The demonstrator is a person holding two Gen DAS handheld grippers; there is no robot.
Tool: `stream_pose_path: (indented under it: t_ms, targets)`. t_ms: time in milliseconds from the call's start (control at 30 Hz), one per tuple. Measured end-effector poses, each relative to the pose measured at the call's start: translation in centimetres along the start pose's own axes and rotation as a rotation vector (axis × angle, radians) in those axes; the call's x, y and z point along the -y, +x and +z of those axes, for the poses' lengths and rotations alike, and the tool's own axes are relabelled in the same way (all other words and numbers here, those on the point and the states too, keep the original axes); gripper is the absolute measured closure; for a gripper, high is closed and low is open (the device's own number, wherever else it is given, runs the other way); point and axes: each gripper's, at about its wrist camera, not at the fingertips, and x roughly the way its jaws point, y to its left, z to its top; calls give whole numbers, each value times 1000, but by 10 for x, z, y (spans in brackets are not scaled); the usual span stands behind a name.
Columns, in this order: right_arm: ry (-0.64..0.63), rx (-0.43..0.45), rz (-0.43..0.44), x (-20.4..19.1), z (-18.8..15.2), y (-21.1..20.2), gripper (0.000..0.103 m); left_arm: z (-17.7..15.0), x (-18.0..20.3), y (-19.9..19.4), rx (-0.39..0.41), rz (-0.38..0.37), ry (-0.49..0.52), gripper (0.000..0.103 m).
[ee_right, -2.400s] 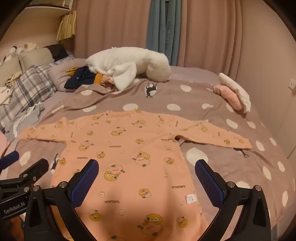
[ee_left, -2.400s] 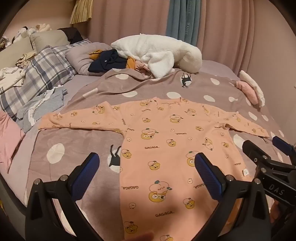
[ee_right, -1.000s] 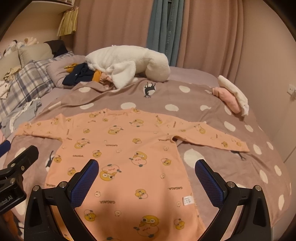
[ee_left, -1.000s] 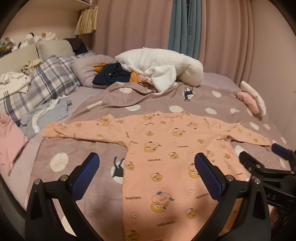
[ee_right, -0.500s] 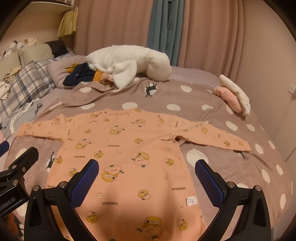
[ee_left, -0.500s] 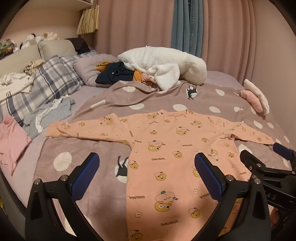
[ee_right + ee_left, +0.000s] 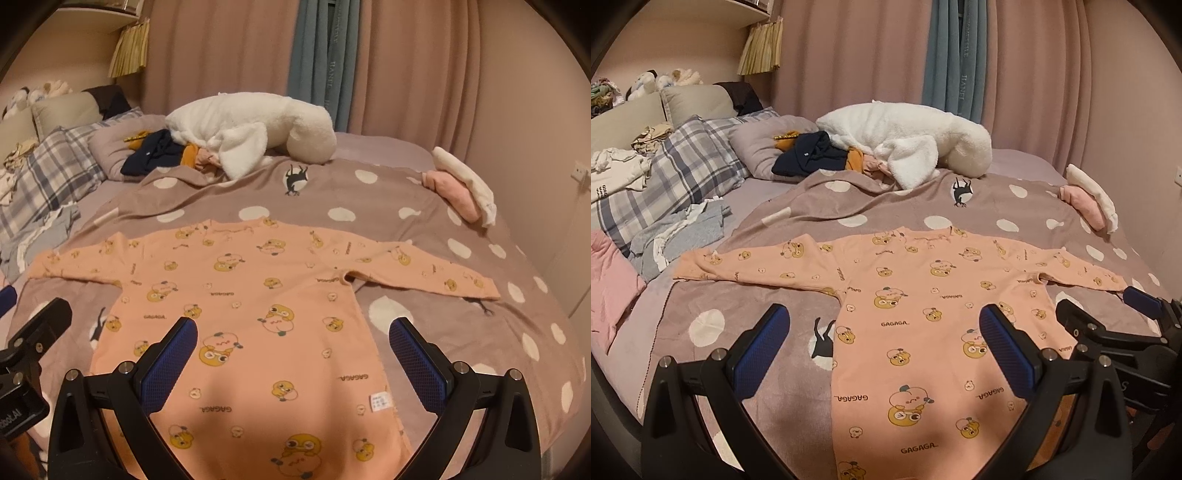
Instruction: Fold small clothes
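Garment: a peach long-sleeved top (image 7: 923,306) with a yellow cartoon print and the word "GAGAGA" is laid flat on the bed, with the neck toward the curtains and the hem toward the cameras.
Sleeves: both sleeves are spread out to the sides, the left one (image 7: 753,264) and the right one (image 7: 424,271), and both are lying flat.
Label: a small white tag (image 7: 381,401) is seen near the hem on the right side of the top.
Surface: the top is carried by a mauve blanket (image 7: 1027,214) with white dots and small black cat figures.
Left tongs (image 7: 884,347): they are held above the lower part of the top; the two blue pads are wide apart and nothing is gripped between them.
Right tongs (image 7: 293,358): they are held above the lower part of the top as well; the pads are wide apart and nothing is gripped.
Far end of the bed: a white fluffy plush (image 7: 908,138) is lying there, and just beside it a heap of dark blue and orange clothes (image 7: 812,157).
Left side: a plaid pillow (image 7: 683,170) and crumpled grey clothing (image 7: 679,232) are seen.
Right edge: a folded pink and white pile (image 7: 461,188) is placed near the edge of the blanket.
Background: pink curtains (image 7: 221,55) with one blue-grey panel.
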Motion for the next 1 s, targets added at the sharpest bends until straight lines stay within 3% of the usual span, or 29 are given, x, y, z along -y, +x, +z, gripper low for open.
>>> stream_pose_path:
  t_ms: [167, 367, 700, 1000]
  targets:
    - [4, -18, -1, 0, 0, 1, 0, 0, -1, 1, -4, -3, 5, 0]
    - [0, -11, -20, 1, -1, 0, 0, 0, -4, 0, -17, -71, -25, 0]
    - [-5, -9, -17, 2, -2, 1, 0, 0, -1, 1, -17, -86, -24, 0]
    - [-11, -13, -34, 0, -3, 1, 0, 1, 0, 2, -23, -53, -17, 0]
